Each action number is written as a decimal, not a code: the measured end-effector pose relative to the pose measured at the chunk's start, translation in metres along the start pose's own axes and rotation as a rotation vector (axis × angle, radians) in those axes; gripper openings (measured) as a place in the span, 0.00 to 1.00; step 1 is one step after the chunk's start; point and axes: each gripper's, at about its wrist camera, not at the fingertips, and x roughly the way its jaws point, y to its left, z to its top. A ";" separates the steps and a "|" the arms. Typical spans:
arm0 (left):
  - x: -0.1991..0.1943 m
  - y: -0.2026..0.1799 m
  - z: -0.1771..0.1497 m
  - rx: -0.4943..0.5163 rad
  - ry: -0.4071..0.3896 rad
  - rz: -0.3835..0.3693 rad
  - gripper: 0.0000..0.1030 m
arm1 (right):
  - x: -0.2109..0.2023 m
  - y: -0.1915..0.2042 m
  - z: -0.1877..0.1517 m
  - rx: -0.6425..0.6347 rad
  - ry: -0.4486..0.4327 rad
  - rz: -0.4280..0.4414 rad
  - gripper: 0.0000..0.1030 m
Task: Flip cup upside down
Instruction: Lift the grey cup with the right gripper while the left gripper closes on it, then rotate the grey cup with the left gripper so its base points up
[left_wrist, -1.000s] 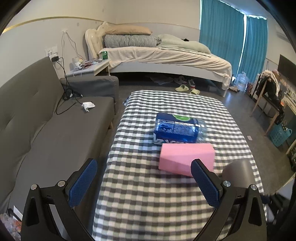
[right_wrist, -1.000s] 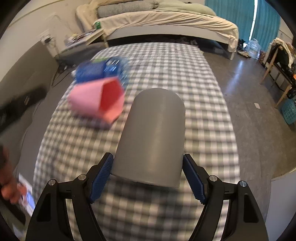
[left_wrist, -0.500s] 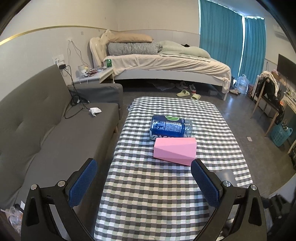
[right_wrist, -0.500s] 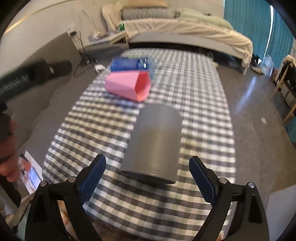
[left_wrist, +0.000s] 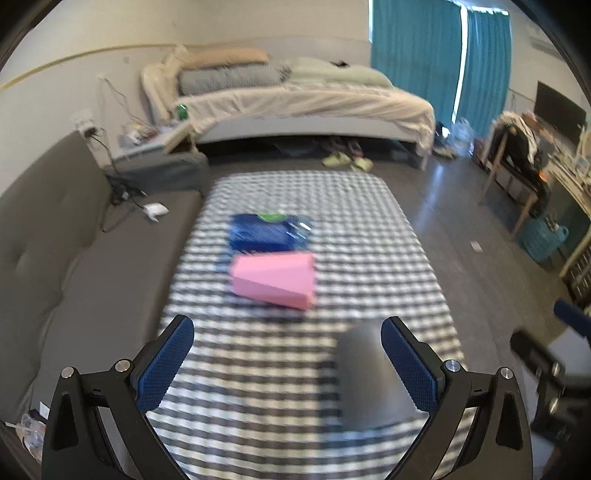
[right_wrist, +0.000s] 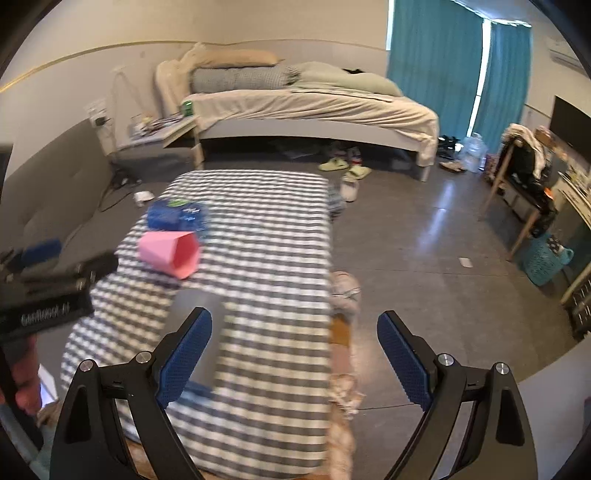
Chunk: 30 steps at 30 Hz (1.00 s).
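Note:
The grey cup (left_wrist: 364, 376) stands upside down, base up, on the checked table (left_wrist: 258, 369) near its front right corner. In the right wrist view the cup (right_wrist: 195, 306) shows partly behind my left finger. My left gripper (left_wrist: 288, 363) is open and empty above the table's front, its right finger beside the cup. My right gripper (right_wrist: 293, 356) is open and empty, drawn back above the table's right edge. Both views are motion-blurred.
A pink cup (left_wrist: 275, 278) lies on its side mid-table, with a blue wipes pack (left_wrist: 264, 232) behind it. A grey sofa (left_wrist: 66, 258) runs along the left. A bed (left_wrist: 295, 103) is at the back. Bare floor (right_wrist: 424, 251) lies to the right.
My right gripper opened, let go of the grey cup on the table, and pulled back and to the right. My left gripper drew back and swung right.

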 end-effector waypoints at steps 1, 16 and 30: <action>0.007 -0.011 -0.001 0.015 0.030 -0.008 1.00 | 0.000 -0.005 0.000 0.008 -0.001 -0.003 0.89; 0.093 -0.054 -0.010 -0.014 0.333 -0.029 0.92 | 0.049 -0.045 -0.005 0.095 0.095 0.001 0.89; 0.084 -0.041 0.014 -0.029 0.296 -0.100 0.71 | 0.066 -0.033 -0.011 0.123 0.141 0.012 0.89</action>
